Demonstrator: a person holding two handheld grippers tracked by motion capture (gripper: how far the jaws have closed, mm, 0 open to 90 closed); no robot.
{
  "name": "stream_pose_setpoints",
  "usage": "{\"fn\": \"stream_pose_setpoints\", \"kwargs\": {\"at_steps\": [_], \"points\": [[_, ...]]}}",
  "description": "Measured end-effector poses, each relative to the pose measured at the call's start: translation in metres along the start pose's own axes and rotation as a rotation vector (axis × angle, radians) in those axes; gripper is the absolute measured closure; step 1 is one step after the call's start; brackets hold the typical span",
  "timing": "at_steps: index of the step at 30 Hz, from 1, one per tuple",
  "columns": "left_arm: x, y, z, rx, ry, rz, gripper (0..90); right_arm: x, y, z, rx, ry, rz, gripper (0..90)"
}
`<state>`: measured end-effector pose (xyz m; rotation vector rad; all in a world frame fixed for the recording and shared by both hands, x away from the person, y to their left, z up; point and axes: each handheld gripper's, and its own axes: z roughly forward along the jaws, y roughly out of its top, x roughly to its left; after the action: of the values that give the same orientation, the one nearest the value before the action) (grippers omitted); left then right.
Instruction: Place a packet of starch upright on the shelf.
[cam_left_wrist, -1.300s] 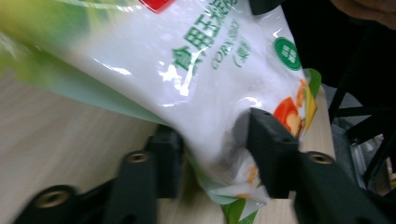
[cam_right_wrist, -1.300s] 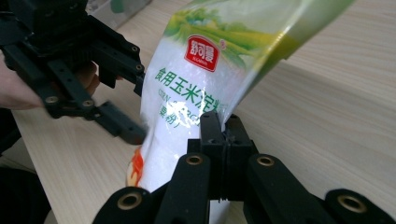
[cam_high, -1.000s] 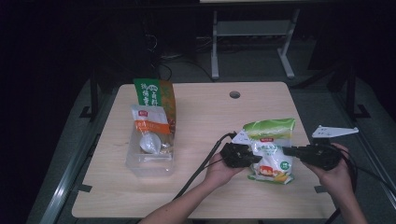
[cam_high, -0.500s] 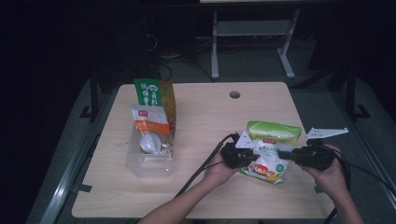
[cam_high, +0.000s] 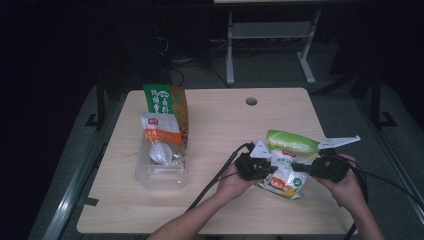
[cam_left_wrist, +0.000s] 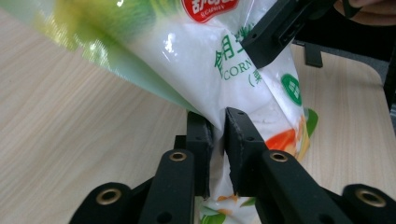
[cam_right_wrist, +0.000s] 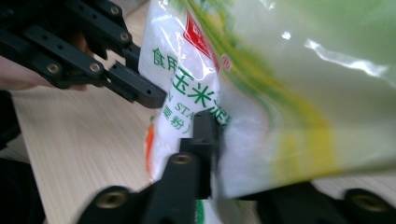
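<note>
Glossy crinkled plastic starch bag (cam_high: 287, 165).

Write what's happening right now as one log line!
left gripper: shut on starch bag | right gripper: shut on starch bag | bag: held above table

On the starch bag (cam_left_wrist: 205, 60) that I hold, just under its red brand badge, I read green Chinese characters, "食用" (cam_left_wrist: 227, 57), and below them the Latin letters "CORN". In my right gripper view the same bag (cam_right_wrist: 196, 79) reads "食用玉米淀粉" and beneath that "N STA", so probably "corn starch". The badge's own lettering is too blurred for me.
</note>
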<state>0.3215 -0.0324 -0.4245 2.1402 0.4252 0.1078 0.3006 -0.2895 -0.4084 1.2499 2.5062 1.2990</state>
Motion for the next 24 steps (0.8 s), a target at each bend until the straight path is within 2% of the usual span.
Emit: {"fn": "stream_pose_setpoints", "kwargs": {"at_steps": [2, 5, 14, 24], "points": [[0.000, -0.001, -0.002, -0.007, 0.001, -0.010, 75.3, 0.002, 0.000, -0.001, -0.001, -0.011, -0.003, 86.9], [0.000, -0.004, -0.005, 0.006, 0.004, -0.004, 71.3, 0.005, -0.001, -0.003, -0.007, -0.018, -0.002, 87.8], [0.000, -0.016, -0.018, 0.011, 0.020, -0.046, 55.2, 0.017, 0.005, -0.009, -0.028, -0.049, -0.019, 88.6], [-0.004, -0.030, -0.035, 0.008, 0.023, -0.042, 48.7, 0.022, 0.014, -0.016, -0.056, -0.065, -0.008, 88.8]]}}
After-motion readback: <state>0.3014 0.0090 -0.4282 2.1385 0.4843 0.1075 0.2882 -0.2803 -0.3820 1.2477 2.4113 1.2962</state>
